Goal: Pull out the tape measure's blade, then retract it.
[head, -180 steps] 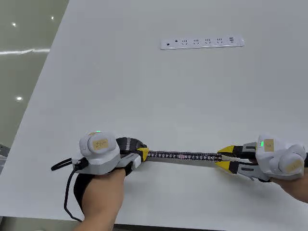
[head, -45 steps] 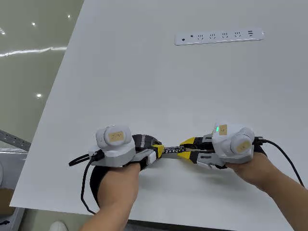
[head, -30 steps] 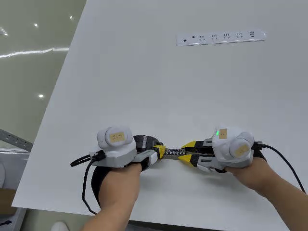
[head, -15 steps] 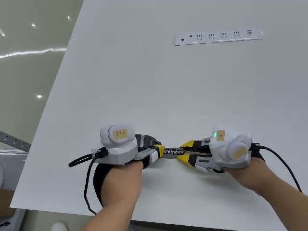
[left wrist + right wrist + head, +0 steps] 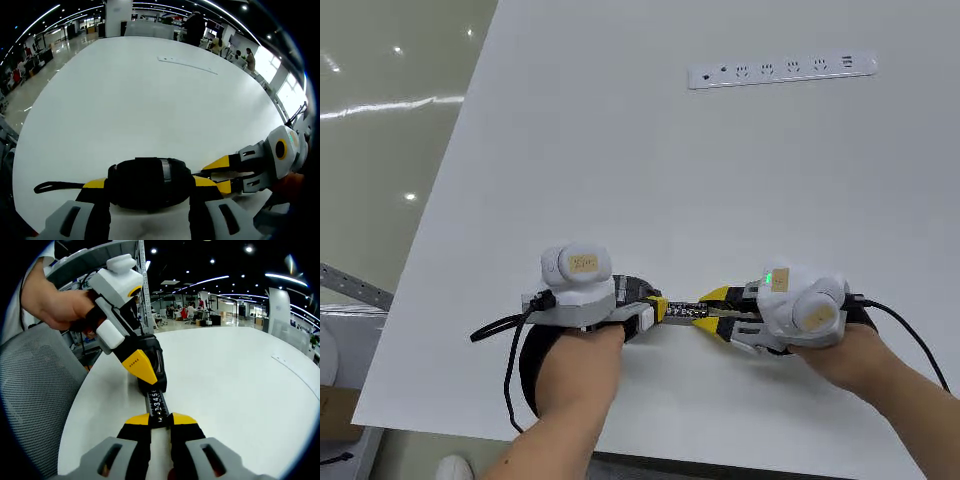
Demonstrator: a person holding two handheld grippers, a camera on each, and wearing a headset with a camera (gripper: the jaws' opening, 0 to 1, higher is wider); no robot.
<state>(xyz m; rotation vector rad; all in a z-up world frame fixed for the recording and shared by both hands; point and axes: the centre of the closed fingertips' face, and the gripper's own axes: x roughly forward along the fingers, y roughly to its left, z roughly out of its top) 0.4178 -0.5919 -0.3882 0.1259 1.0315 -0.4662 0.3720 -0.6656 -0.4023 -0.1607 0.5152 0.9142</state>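
1. Head view: left gripper [image 5: 650,306] jaws clamped on the tape measure case [image 5: 625,293]. Right gripper [image 5: 708,313] jaws pinch the blade [image 5: 682,309]. A short span shows between the jaw pairs.
2. Left gripper view: case seated squarely between jaws. Judgement: hold it steady, no twisting.
3. Right gripper view: blade runs straight ahead into the case. Judgement: feed slowly, in line, and release near the mouth.

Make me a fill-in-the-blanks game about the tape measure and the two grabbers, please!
The left gripper is shut on the round ____ tape measure case.
The right gripper pinches the dark numbered blade between its ____-tipped jaws.
The long power strip with sockets and the flat table are both ____.
Missing words: black; yellow; white.
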